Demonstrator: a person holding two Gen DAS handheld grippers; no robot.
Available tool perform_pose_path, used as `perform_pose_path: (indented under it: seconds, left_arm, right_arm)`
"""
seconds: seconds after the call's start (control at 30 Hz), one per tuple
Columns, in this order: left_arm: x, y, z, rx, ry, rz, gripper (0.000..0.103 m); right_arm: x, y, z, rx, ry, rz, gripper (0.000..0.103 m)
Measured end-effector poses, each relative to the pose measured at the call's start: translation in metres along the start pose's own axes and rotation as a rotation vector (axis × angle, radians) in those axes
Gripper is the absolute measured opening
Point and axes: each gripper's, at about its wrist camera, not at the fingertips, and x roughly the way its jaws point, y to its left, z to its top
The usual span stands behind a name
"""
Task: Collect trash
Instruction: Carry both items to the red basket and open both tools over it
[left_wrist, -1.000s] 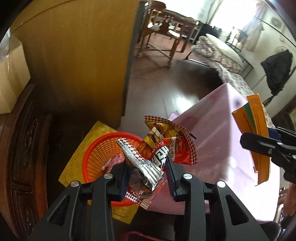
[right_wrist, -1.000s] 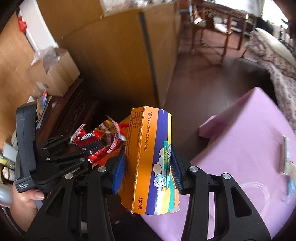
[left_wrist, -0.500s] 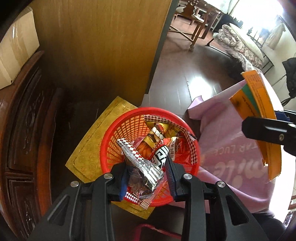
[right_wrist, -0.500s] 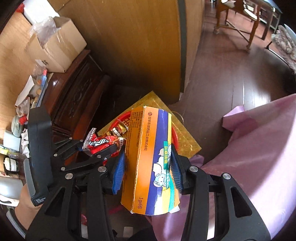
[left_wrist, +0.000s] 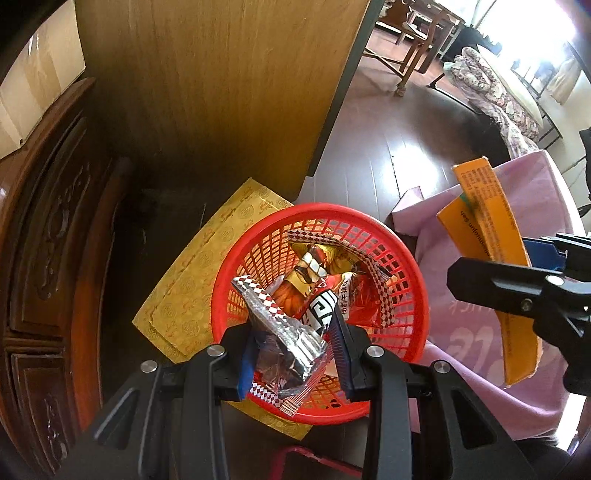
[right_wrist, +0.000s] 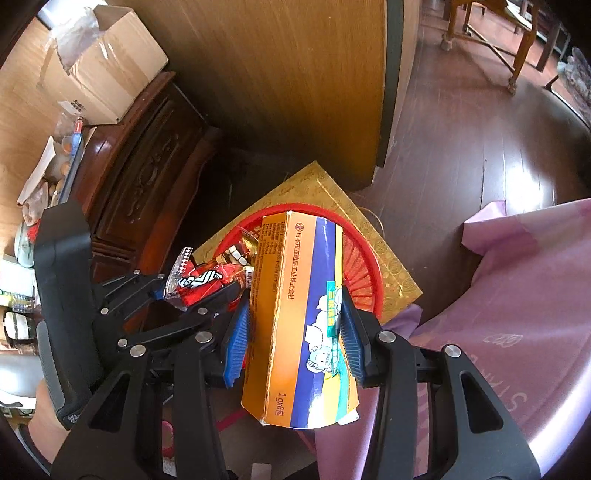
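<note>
Trash over the basket (left_wrist: 410, 266) — ready to drop.
Left gripper (left_wrist: 295, 354) pinching wrappers (left_wrist: 291, 332), right gripper (right_wrist: 295, 332) pinching a box (right_wrist: 306, 295) — both above the red rim, aimed down for release.

Orange carton (right_wrist: 295, 325) printed "1g×6" with Japanese characters, purple cloth (right_wrist: 517, 332) with partly legible pale lettering
</note>
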Motion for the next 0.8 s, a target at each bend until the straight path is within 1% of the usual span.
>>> perform_pose_path:
  seconds: [0.03, 0.07, 0.1, 0.23, 0.33, 0.47, 0.53, 0.73, 0.8]
  left_arm:
    - [0.000, 0.000, 0.000, -0.002, 0.002, 0.003, 0.037]
    - [0.001, 0.000, 0.000, -0.007, 0.005, 0.010, 0.045]
    - [0.001, 0.001, 0.000, -0.012, 0.004, 0.016, 0.054]
    - [-0.001, 0.003, -0.001, -0.008, -0.003, 0.035, 0.057]
    - [-0.004, 0.003, -0.002, 0.001, -0.004, 0.048, 0.059]
    - [-0.010, 0.005, -0.002, -0.012, -0.011, 0.056, 0.060]
    - [-0.014, 0.003, -0.001, -0.002, -0.018, 0.059, 0.061]
    - [-0.027, -0.016, -0.001, 0.043, -0.041, 0.062, 0.069]
    - [-0.032, -0.025, 0.000, 0.059, -0.050, 0.057, 0.074]
  right_arm:
    - [0.001, 0.000, 0.000, 0.002, -0.001, -0.003, 0.046]
    - [0.002, 0.000, 0.001, 0.015, -0.006, -0.011, 0.050]
    - [0.002, -0.002, 0.001, 0.025, -0.006, -0.012, 0.052]
    - [0.001, -0.006, -0.001, 0.046, -0.007, -0.009, 0.052]
    - [-0.004, -0.009, -0.003, 0.048, -0.014, 0.013, 0.052]
    - [-0.016, -0.011, -0.009, 0.042, -0.039, 0.007, 0.052]
    - [-0.024, -0.013, -0.014, 0.040, -0.049, -0.002, 0.052]
    - [-0.057, -0.029, -0.039, 0.054, -0.103, -0.016, 0.056]
    - [-0.067, -0.037, -0.047, 0.063, -0.121, -0.030, 0.056]
